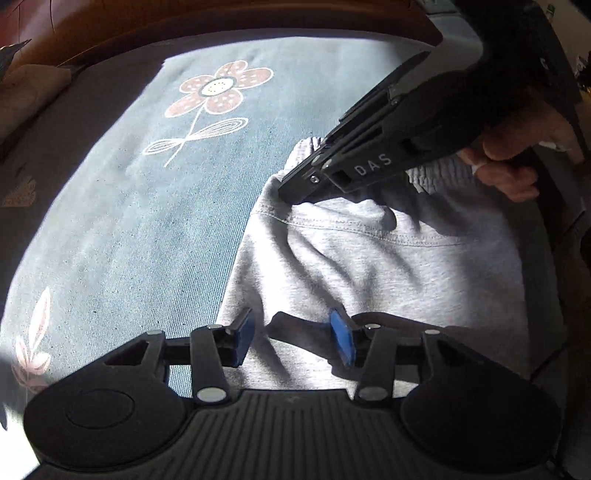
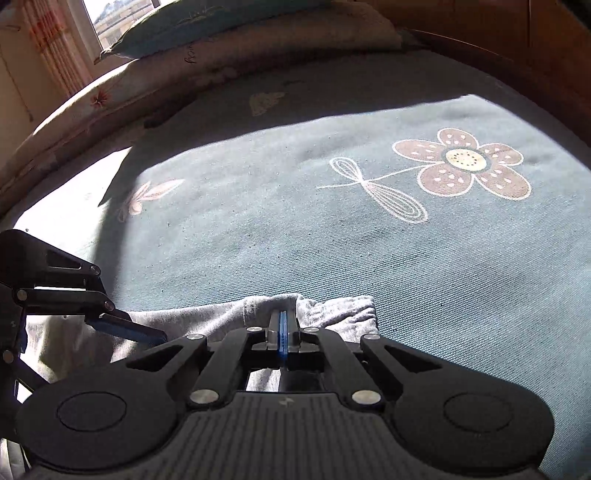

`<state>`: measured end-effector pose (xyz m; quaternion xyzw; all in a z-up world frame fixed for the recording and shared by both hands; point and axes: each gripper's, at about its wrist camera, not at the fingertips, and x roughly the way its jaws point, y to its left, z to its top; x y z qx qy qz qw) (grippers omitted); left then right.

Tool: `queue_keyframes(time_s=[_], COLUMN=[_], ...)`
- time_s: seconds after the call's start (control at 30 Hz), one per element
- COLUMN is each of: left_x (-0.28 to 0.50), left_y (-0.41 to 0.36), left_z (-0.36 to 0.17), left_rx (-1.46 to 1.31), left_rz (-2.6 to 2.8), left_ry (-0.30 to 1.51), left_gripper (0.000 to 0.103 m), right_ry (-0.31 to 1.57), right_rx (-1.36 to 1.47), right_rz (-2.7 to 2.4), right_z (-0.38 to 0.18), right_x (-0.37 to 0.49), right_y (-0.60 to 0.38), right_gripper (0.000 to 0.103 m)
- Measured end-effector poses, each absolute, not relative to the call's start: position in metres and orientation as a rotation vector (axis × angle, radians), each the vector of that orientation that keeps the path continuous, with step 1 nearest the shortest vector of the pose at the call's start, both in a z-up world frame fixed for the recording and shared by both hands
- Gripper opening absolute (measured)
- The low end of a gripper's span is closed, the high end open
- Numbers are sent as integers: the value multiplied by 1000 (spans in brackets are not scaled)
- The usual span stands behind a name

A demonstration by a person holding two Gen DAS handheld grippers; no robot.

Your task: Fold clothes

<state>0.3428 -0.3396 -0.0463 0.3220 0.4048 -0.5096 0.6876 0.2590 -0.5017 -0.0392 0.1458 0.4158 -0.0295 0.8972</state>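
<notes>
A bed (image 2: 295, 240) fills both views, spread with a blue-grey cover printed with a large brown flower (image 2: 461, 162) ahead and to the right of the right gripper. Hard sunlight falls across the cover, with deep shadow at its far edge. Stacked pillows (image 2: 229, 33) lie beyond, beneath a window (image 2: 110, 18) at the upper left. Brown wooden furniture (image 2: 517, 48) stands at the far right.

Both units showing black linkage arms, silver screws, blue pads; right hand-held gripper (image 1: 291, 195) wearing white "DAS" lettering; left hand-held gripper (image 1: 293, 341) ribbed base.
</notes>
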Motion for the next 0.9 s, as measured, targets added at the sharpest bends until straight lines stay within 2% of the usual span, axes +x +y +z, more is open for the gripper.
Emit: queue_keyframes(time_s=[0.03,0.07,0.2,0.43,0.5,0.53,0.63,0.67,0.9], left_x=[340,336,314,318,322,320,308,304,278], left_y=[-331,-324,-304,-292,-292,-292,-289,-286,-256], left_z=[-42,-39,-34,-73,-71,-67,-50,-46,-31], left_rx=[696,683,655,672,629,625,616,607,512], left_rz=[-1137,-1137,-1128,-946,-912,-899,-893,-882,-776], left_ry=[921,931,985,1066,1079,1073,1050,1055,1118], left_gripper=[45,45,46,48,47,46,46,46,46], right_ry=[860,859,908,1013,1006,1005,996,995,1035], right_rx=[302,303,330,197,238,273,261,250,246], right_rz=[-56,-50,36,32,-12,-13,-3,15,123], right_z=[-32,-25,-12,-37,-37,-35,-23,-18,-3], right_x=[255,252,243,253,253,252,246,243,230], right_y=[-500,-498,-482,-456,-467,-472,-468,-464,-433], right_gripper=[10,15,15,15,12,13,27,28,28])
